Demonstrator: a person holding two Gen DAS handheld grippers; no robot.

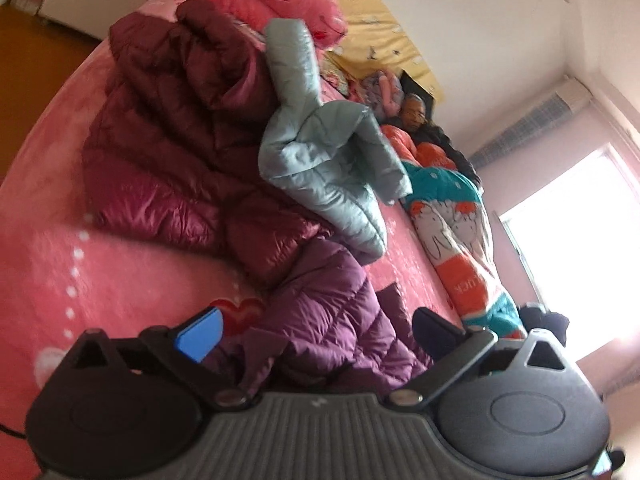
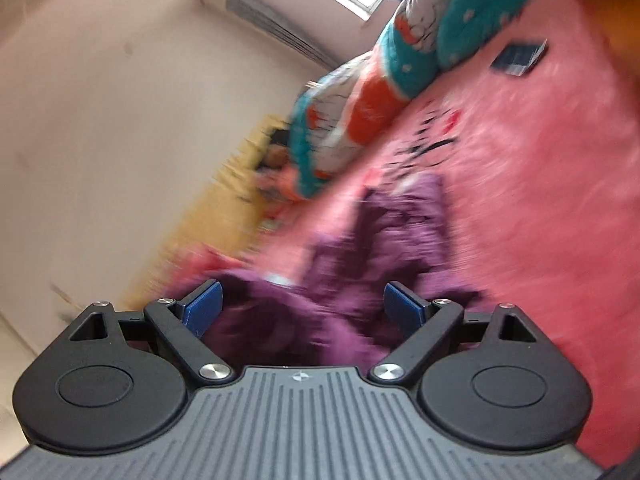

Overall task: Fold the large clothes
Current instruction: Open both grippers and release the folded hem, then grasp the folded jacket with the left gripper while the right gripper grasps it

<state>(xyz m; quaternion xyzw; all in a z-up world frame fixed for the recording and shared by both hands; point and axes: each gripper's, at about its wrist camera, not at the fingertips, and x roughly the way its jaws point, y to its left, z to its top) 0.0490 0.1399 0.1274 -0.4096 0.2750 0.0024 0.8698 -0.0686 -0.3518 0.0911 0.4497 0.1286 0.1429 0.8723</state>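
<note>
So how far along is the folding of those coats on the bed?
Hardly started. The maroon jacket and the light blue jacket lie rumpled on the pink bedspread. The purple jacket sits crumpled between the open left gripper and right gripper; neither holds it.

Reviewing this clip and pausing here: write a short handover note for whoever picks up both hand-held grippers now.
Left hand-held gripper: open, holding nothing, above the purple quilted down jacket.
Right hand-held gripper: open, the same jacket lies between its fingers; the view is blurred, no grip visible.
On the pink bedspread: maroon puffer coat, light grey-blue padded jacket draped over it.
Done: no garment looks neatly folded.
Left: fold all three.
</note>
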